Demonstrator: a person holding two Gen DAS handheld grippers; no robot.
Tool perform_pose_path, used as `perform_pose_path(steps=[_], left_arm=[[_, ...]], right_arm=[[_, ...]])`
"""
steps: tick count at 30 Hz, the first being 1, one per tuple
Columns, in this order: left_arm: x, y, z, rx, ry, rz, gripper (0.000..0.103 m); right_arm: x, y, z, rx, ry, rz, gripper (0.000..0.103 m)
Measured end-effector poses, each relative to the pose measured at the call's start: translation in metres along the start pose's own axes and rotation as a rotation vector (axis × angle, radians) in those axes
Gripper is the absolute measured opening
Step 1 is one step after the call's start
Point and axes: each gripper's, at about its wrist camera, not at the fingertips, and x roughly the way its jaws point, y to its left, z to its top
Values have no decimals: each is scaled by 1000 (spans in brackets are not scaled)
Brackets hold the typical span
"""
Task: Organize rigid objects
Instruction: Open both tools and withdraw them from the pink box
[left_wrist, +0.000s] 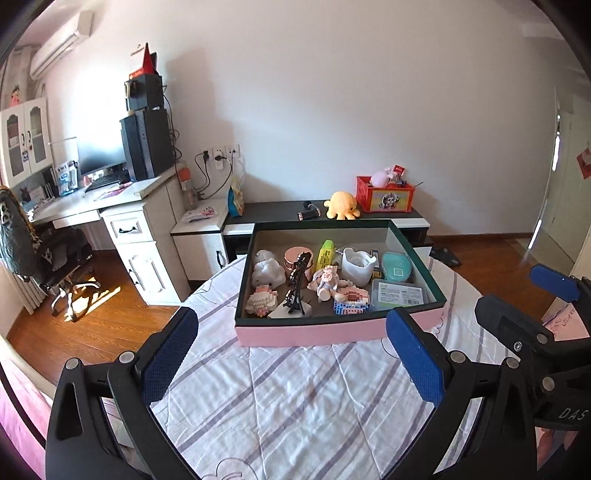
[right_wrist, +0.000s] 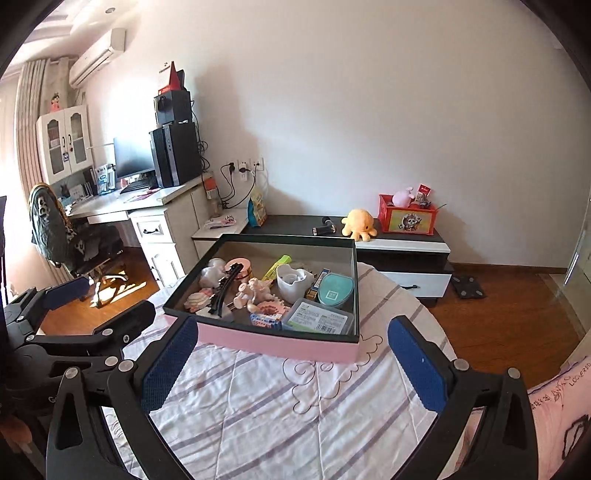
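A shallow box with pink walls (left_wrist: 332, 335) (right_wrist: 280, 344) and a dark rim sits on the striped bedsheet. In it lie several small things: a black tower model (left_wrist: 297, 288) (right_wrist: 225, 291), a white cup (left_wrist: 356, 266) (right_wrist: 293, 282), a teal oval case (left_wrist: 397, 266) (right_wrist: 334, 291), a clear labelled case (left_wrist: 400, 293) (right_wrist: 319, 317), a pig figure (left_wrist: 327, 282), a yellow highlighter (left_wrist: 325, 253) and a round rose-gold tin (left_wrist: 295, 258). My left gripper (left_wrist: 291, 354) (right_wrist: 96, 306) is open and empty, short of the box's near wall. My right gripper (right_wrist: 293, 365) (left_wrist: 532, 302) is also open and empty, beside the left.
The bed's rounded far edge drops to a wood floor (left_wrist: 110, 317). Beyond stand a white desk (left_wrist: 122, 221) with a computer, a black office chair (left_wrist: 44, 254) and a low cabinet (right_wrist: 402, 247) bearing a yellow octopus plush (right_wrist: 360, 223) and a red crate (right_wrist: 406, 216).
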Motion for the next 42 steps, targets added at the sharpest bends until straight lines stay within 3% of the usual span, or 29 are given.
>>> perform_pose_path(steps=[12,26,42], left_arm=[[-128,0,-31,3,-163,43,103],[-247,3,-46,-29,-362,59,103],[-299,-7,-32,-3,-515,104,103]], right_arm=[[-119,28,-29,-7,-136,0,103],[-215,47,-44,-13,-294,19,103],[-279,61,-28,-36,-463,-61,103]])
